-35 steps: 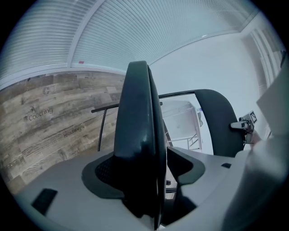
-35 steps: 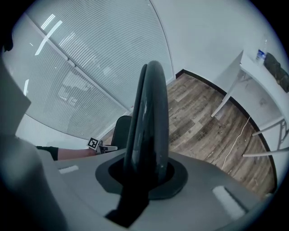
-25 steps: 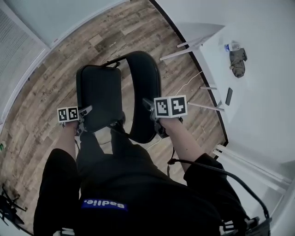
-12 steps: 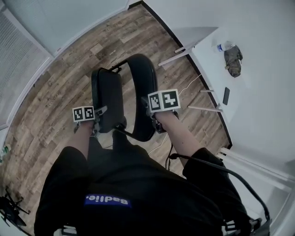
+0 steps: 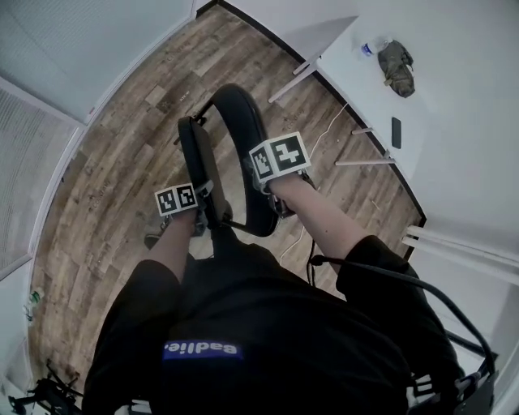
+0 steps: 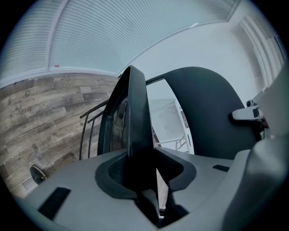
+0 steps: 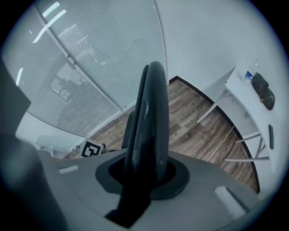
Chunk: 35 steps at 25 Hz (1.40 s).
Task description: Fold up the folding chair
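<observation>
One folding chair (image 5: 247,138), two hand-held grippers, one counter (image 5: 454,105).
Left hand-held gripper (image 5: 204,194) and right hand-held gripper (image 5: 261,180) near frame centre. Three items on the counter at upper right: one bottle (image 5: 371,47), one dark pouch (image 5: 396,66), one dark phone-like slab (image 5: 395,132).

Cool, diffuse light is spread evenly, glare streaks are caught on the blinds (image 7: 47,13), and both gripper views are bowed and dark-cornered by fisheye distortion.
</observation>
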Motion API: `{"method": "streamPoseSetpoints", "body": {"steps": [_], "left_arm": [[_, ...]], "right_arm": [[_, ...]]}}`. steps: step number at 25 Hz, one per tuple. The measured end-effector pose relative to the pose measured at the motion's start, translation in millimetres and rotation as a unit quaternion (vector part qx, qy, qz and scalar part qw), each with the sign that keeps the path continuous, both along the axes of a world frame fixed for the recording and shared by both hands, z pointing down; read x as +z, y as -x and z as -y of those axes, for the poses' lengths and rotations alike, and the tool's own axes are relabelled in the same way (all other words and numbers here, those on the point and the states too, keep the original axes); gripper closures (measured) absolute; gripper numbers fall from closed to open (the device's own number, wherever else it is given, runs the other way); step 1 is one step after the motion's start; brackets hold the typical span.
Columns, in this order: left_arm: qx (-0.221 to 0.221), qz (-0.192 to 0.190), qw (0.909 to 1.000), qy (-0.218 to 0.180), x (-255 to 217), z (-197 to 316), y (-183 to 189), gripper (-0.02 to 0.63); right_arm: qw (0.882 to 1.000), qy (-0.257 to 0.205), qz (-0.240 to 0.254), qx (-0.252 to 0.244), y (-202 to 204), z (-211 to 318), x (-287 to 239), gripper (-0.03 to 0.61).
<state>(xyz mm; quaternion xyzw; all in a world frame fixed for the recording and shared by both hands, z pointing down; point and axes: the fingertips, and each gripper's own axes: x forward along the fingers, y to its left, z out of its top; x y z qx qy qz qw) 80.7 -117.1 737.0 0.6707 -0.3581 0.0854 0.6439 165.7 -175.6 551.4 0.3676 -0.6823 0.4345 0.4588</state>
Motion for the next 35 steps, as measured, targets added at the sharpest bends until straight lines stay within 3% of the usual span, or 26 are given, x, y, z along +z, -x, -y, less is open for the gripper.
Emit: {"method": "streamPoseSetpoints", "body": {"steps": [7,19,23,28,31,35], "left_arm": [[0.068,0.018,0.9975,-0.007,-8.6,6.1,-54.8,0.477],[0.125,0.058,0.9904,-0.017,-5.5,17.5,-112.0,0.476],[0.12,0.066,0.9906,-0.014,-3.1,19.5,-121.8,0.476],[0.123,0.042,0.9914,-0.017,-6.6,22.1,-132.1,0.469],[0.125,0.026,0.9918,-0.01,-9.6,20.6,-130.1,0.469],[0.135,0.036,0.99,-0.015,-17.8,17.2,-115.8,0.466]], "right_arm": [[1.0,-0.004,-0.009,0.005,-16.5,2.1,-6.2,0.528],[1.0,-0.01,-0.015,0.018,-37.2,5.4,-7.2,0.531],[1.0,-0.011,-0.021,0.017,-44.2,6.7,-5.3,0.535],[0.999,-0.016,-0.028,0.005,-57.0,10.6,-6.8,0.532],[0.999,-0.02,-0.039,-0.01,-57.9,10.7,-5.9,0.531],[0.999,-0.019,-0.046,-0.01,-59.7,9.1,-5.9,0.522]]}}
